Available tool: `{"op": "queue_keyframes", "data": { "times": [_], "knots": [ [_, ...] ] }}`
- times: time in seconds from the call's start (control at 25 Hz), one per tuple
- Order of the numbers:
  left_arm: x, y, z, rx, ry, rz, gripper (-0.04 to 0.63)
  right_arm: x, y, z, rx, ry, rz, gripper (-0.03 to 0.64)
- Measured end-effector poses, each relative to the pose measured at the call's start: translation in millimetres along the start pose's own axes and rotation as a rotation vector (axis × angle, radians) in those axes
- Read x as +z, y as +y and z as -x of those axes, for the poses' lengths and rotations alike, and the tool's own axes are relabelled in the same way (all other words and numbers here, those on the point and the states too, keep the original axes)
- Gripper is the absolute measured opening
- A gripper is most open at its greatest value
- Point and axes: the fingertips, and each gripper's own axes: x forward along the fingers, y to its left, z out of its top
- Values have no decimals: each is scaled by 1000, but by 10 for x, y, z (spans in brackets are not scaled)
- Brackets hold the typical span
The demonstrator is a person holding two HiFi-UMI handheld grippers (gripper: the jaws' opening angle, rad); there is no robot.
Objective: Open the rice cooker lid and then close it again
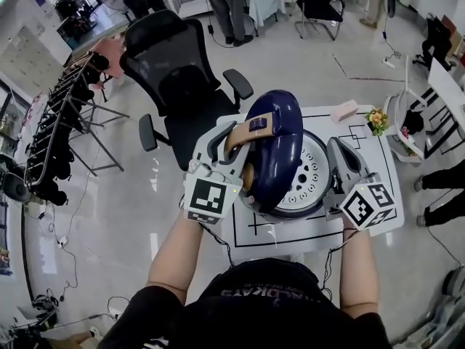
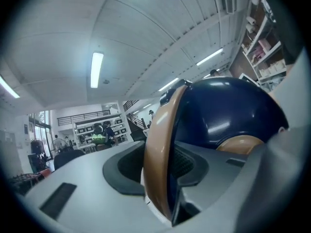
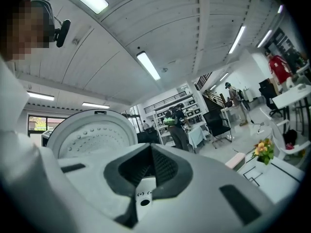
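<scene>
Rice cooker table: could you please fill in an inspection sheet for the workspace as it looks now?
Surface: white table with black line markings.
Job's things: rice cooker lid stands open, and its white inner plate faces the right tool's side.
Clutter: pink box and small flower pot at the table's far edge.
Tools: left tool closed on the lid's tan handle; right tool shut and empty, to the right of the lid.
Cables: thin cable hangs below the left tool; more cables on the floor.
Surroundings: black office chair behind the table; a person standing farther off.
</scene>
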Motion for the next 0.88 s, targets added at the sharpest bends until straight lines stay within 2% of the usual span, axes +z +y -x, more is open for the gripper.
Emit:
{"op": "queue_keyframes", "data": {
  "times": [0.16,0.36,0.76,0.88],
  "knots": [
    [-134,320,146,54,23,47,113,-41,206,-213,34,13,4,2],
    [-253,340,168,96,40,141,104,-90,212,-251,75,26,3,2],
    [-524,640,353,106,55,272,107,-197,569,-486,109,46,13,2],
    [-539,644,376,101,50,274,107,-226,648,-495,113,49,16,2]
  ]
}}
